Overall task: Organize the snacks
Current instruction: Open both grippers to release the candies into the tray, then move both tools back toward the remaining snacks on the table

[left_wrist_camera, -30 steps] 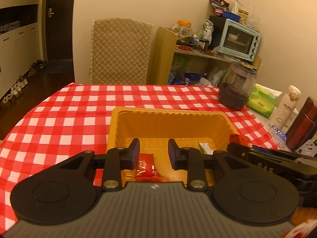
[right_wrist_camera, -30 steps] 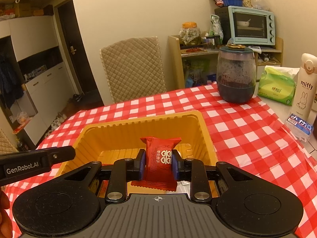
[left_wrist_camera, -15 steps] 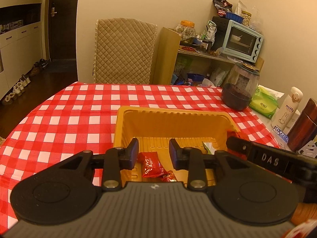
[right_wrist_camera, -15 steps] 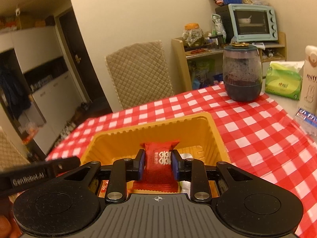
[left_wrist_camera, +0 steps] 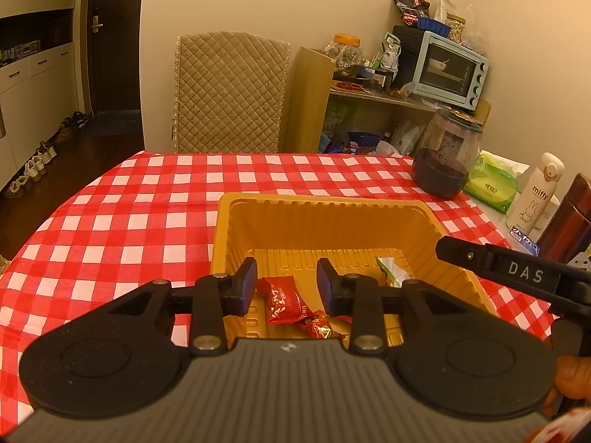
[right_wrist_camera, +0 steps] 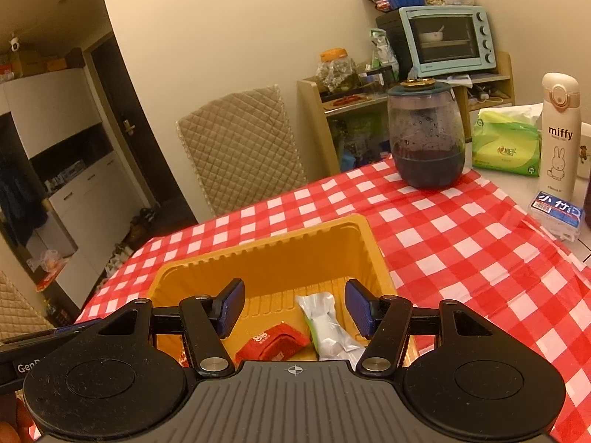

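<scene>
The landmark here is the yellow tray (left_wrist_camera: 332, 217), which stands on the red checked tablecloth (left_wrist_camera: 140, 221), and every place below is given in relation to it.

Over the near left part of the tray hangs the left gripper (left_wrist_camera: 286, 286). Its jaws are spread apart and nothing is between them. Under it, on the tray floor close to the near wall, lies a red snack packet (left_wrist_camera: 282, 301), and a smaller crumpled red wrapper (left_wrist_camera: 317, 326) touches it on the right. More to the right on the tray floor lies a green and white packet (left_wrist_camera: 389, 269).

The right gripper (right_wrist_camera: 294, 308) hangs over the near right part of the tray. Its jaws are also wide apart and they hold nothing. Below it, inside the tray, a red packet with white print (right_wrist_camera: 271, 343) lies flat, and just beside it, on its right, lies the green and white packet (right_wrist_camera: 327, 323).

Beyond the far right corner of the tray stands a dark glass jar (right_wrist_camera: 424, 136). Well to the right of the tray are a green tissue pack (right_wrist_camera: 506, 144) and a white bottle with a rabbit drawing (right_wrist_camera: 557, 136).

As a judgement: some snacks are already collected in the tray, so the task seems well advanced. No loose snack is visible on the cloth around the tray. The table near the person is hidden behind the gripper bodies, so I cannot tell how many remain.
</scene>
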Available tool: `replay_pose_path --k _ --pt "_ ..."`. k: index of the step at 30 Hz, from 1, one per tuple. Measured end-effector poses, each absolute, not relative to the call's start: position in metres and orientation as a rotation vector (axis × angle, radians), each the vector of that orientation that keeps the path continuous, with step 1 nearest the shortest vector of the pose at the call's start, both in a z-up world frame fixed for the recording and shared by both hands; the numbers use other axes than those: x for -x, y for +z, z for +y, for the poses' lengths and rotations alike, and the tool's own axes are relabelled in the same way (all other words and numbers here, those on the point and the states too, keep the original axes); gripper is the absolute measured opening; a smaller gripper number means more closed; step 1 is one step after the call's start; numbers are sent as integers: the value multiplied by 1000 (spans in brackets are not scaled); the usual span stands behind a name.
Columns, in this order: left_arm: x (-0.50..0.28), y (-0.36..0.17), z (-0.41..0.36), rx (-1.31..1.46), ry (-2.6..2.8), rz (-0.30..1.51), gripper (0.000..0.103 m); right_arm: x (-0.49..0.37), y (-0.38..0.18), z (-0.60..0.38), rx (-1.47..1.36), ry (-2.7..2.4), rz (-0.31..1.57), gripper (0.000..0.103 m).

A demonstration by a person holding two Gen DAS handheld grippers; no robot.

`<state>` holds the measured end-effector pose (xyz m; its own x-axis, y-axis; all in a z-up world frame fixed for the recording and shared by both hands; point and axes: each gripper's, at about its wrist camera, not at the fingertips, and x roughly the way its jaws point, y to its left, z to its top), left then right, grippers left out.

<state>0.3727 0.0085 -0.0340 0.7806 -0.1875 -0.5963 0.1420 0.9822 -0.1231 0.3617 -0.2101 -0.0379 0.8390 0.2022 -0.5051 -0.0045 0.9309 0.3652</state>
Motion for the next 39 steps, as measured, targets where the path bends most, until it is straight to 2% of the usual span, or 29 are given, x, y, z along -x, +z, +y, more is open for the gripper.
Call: replay_pose_path --k 9,25,31,39 --pt "-362 -32 5 38 -180 645 32 -355 -37 -207 -316 106 569 60" --pt "-294 -27 21 1 -166 637 42 -296 -32 -224 -241 113 571 60" --pt "-258 -29 28 3 -160 644 54 -266 -30 -233 -218 122 565 60" --pt "-215 -45 29 -75 -185 689 59 -215 -53 -219 -90 259 613 60"
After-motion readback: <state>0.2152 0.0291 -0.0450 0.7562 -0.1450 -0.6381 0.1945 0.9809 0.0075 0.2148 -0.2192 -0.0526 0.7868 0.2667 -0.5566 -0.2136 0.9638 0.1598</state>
